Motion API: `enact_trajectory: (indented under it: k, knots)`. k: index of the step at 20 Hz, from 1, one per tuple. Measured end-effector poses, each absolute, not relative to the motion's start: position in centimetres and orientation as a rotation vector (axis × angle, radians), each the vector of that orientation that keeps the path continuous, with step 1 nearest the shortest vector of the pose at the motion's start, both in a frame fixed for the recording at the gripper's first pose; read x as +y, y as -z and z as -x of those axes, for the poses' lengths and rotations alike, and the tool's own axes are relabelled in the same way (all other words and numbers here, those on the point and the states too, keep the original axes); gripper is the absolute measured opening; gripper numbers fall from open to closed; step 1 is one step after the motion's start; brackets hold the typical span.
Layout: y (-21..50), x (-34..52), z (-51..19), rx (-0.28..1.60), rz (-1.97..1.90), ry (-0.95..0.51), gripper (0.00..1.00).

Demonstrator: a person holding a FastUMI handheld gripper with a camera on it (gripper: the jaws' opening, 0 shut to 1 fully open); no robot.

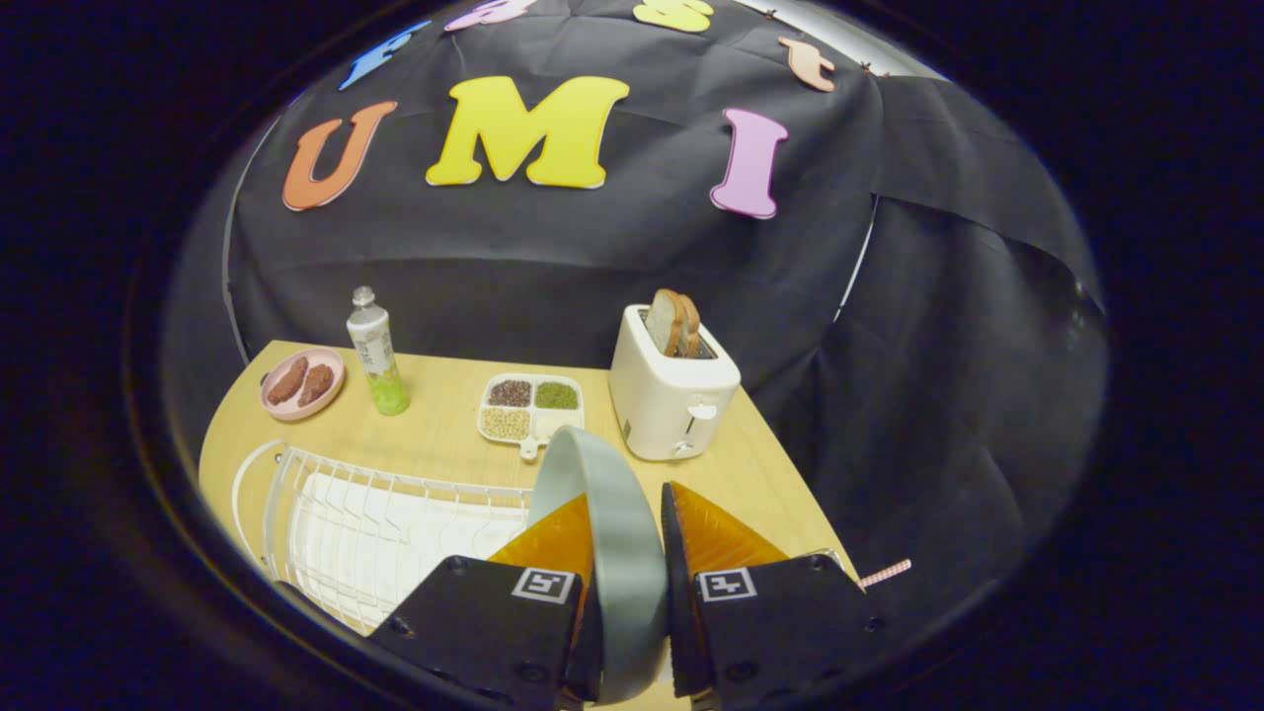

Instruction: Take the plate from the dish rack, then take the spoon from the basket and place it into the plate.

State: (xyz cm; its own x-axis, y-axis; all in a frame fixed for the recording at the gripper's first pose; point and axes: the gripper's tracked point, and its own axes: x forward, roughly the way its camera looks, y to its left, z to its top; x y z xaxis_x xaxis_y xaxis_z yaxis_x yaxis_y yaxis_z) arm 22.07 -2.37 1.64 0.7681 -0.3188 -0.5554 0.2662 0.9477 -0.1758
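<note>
Now your wooden table (444,459) carries the white wire dish rack (365,523), its slots bare beside your fingers. You have the plate (607,553) out: a smooth, grey-green round disc, standing on edge, pinched by its rim between both fingers of the gripper (624,523). Still to do, as I judge it: set the plate flat, then fetch the spoon from the basket.
</note>
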Motion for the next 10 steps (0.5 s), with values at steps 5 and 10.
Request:
enact_trajectory:
  k: [5, 10]
  knots:
    - [-2.2, 0.6, -17.0, 0.584, -0.053, 0.135, 0.32]
    - [1.6, 1.4, -9.7, 0.556, -0.160, 0.040, 0.32]
